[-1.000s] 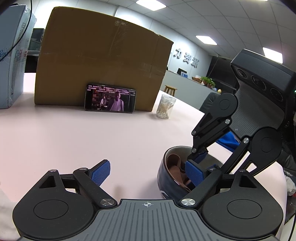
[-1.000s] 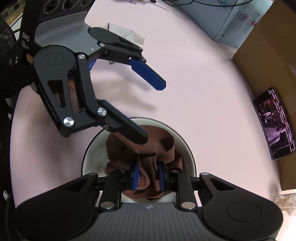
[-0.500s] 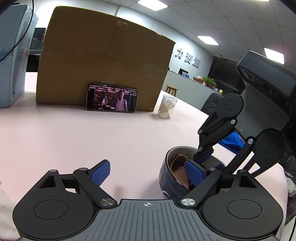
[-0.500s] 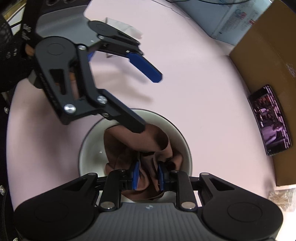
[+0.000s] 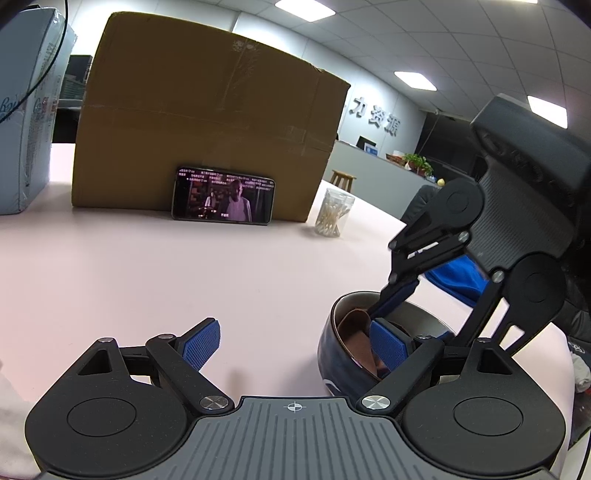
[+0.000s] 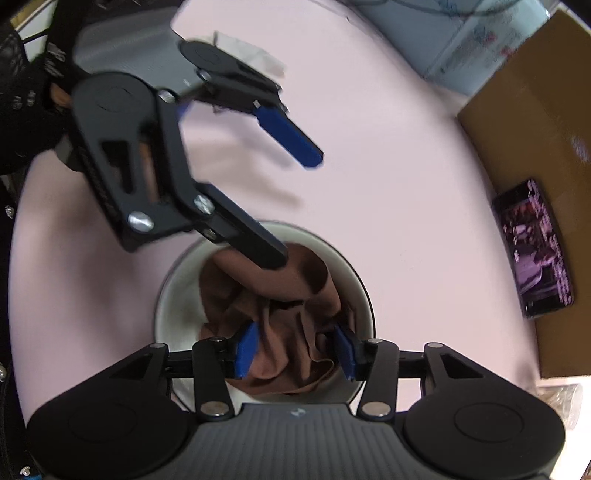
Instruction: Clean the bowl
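The right hand-held gripper (image 6: 295,350) has opened around the cloth (image 6: 280,295).

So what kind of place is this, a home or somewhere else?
Most likely an office, not a home: panel ceiling lights, wall signage above a reception-style counter, and a large pink table.

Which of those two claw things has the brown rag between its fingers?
The right gripper, reaching down into the bowl: the brown cloth sits between its blue pads. The left gripper is spread wide, one finger inside the bowl's rim, one outside.
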